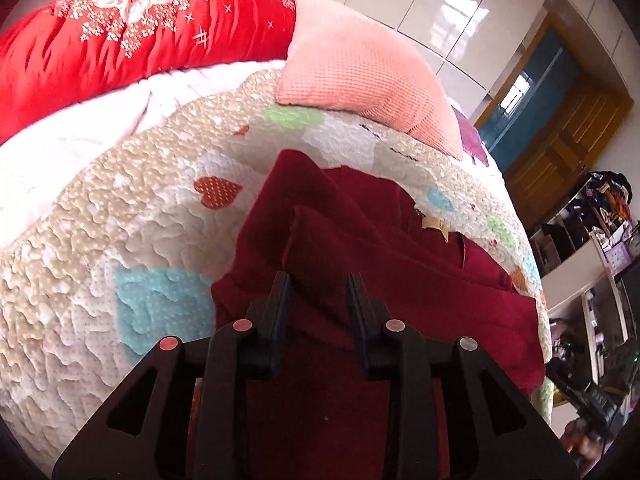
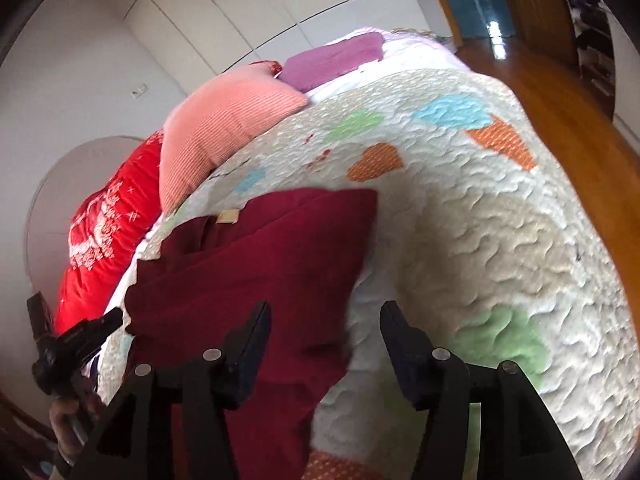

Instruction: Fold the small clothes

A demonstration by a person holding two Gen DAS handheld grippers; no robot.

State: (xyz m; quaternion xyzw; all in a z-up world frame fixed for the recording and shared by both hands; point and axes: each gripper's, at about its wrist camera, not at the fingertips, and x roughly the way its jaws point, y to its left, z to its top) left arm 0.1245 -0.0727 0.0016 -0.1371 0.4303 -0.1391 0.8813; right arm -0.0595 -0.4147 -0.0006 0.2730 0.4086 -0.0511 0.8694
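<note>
Tongs came first: the left tongs [image 1: 318,280] hung over the dark red garment [image 1: 360,248], with a small gap between the 2 fingers and red cloth showing in it. I could not tell if they pinched the cloth. The right tongs [image 2: 326,312] were wide open and held nothing. Their left finger was over the garment's near edge and their right finger was over the quilt [image 2: 500,240].

The garment lay on the bed, on top of the quilt with hearts. It already looked folded over in layers, and a small tan tag [image 2: 227,216] showed on it. I think the fold was part done. Next, each pair of tongs would need to grab an edge and lay it flat across.

I counted 1 red garment, 1 pink pillow [image 1: 360,76], 1 bright red blanket [image 1: 140,28] and 1 purple cloth [image 2: 336,58] far back.
</note>
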